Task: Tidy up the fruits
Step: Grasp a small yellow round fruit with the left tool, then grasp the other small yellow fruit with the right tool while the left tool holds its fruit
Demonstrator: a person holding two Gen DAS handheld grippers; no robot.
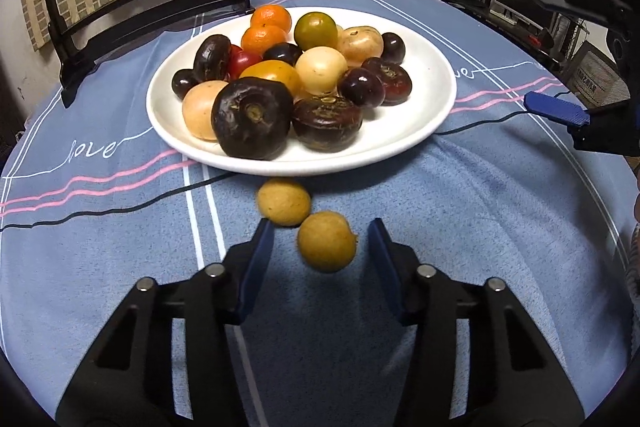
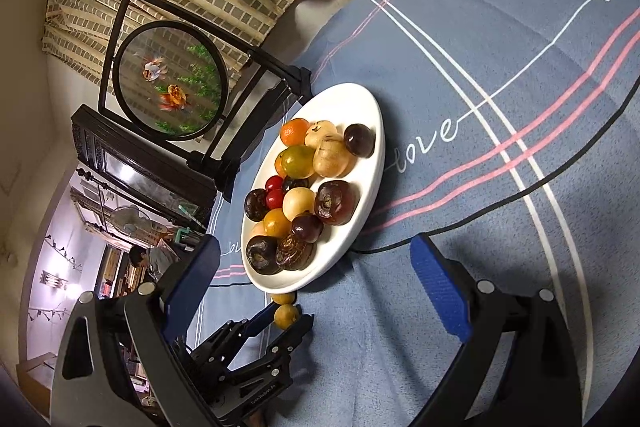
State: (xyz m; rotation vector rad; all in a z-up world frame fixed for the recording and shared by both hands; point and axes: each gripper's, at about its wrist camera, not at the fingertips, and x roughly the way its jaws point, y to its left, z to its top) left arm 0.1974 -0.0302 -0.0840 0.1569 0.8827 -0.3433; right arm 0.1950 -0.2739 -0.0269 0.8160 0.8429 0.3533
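The left gripper (image 1: 322, 241) has its fingers spread apart around a small yellow fruit (image 1: 326, 241) on the tabletop (image 1: 480, 227). A second yellow fruit (image 1: 283, 201) sits just past it, beside the white plate (image 1: 400, 143) full of fruit. The blue cloth says "love" (image 1: 93, 148). The right gripper (image 2: 316, 287) hangs above, fingers wide apart, holding nothing.

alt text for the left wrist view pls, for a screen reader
The open left gripper brackets a small yellow fruit lying on a blue tablecloth, with a second yellow fruit just beyond it. Behind sits a white plate piled with dark, orange and pale fruits; the right gripper shows at the right edge.
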